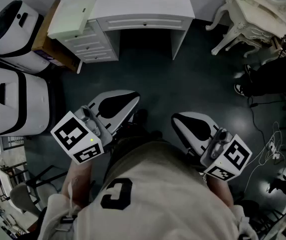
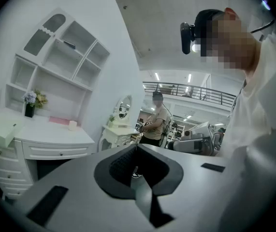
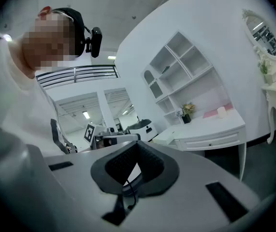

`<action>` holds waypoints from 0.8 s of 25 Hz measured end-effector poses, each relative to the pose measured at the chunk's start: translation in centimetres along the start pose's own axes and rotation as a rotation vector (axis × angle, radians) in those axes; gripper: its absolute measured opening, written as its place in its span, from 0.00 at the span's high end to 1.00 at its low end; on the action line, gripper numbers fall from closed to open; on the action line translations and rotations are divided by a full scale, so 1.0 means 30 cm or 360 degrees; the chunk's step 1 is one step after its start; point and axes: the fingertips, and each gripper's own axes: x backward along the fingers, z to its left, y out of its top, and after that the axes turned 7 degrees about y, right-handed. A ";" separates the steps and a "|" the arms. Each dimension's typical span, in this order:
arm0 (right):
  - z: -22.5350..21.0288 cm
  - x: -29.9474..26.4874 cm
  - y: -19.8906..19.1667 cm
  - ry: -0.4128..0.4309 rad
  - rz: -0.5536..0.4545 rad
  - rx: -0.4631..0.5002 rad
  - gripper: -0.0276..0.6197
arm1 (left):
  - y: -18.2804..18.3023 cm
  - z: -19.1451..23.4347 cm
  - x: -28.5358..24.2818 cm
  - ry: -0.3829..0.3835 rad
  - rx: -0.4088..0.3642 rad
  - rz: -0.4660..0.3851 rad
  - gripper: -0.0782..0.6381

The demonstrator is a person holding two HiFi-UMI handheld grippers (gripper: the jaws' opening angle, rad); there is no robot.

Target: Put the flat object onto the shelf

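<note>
A white shelf unit (image 2: 60, 57) with open compartments stands on the back of a white desk (image 1: 143, 4); the right gripper view shows the same shelf unit (image 3: 181, 66). A flat pink object (image 2: 58, 120) lies on the desk top below the shelf, and this pink object (image 3: 210, 113) also shows in the right gripper view. A flat white box (image 1: 72, 14) rests on the desk's left end. My left gripper (image 1: 132, 95) and right gripper (image 1: 175, 118) are held close to my body, well short of the desk. Both are shut and hold nothing, as the left gripper (image 2: 137, 146) and right gripper (image 3: 137, 143) show.
Two white machines (image 1: 12, 34) stand at the left, with a cardboard box (image 1: 50, 44) beside the desk drawers. An ornate white dressing table (image 1: 253, 9) is at the upper right. Cables (image 1: 270, 144) trail on the dark floor at the right. Another person (image 2: 156, 122) stands beyond.
</note>
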 end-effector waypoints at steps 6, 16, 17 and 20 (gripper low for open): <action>-0.021 -0.017 -0.020 -0.0021 -0.0014 -0.0009 0.93 | 0.021 -0.013 -0.013 -0.0180 0.0320 -0.0128 0.87; -0.082 -0.096 -0.060 -0.0091 0.0001 -0.0034 0.93 | -0.049 0.014 -0.108 -0.0242 0.0195 0.0026 0.87; -0.103 -0.094 -0.053 -0.0130 -0.0006 -0.0018 0.93 | -0.050 0.016 -0.133 -0.0284 0.0169 0.0035 0.87; -0.139 -0.095 -0.047 -0.0182 -0.0021 -0.0040 0.93 | -0.051 0.032 -0.157 -0.0327 0.0182 0.0051 0.87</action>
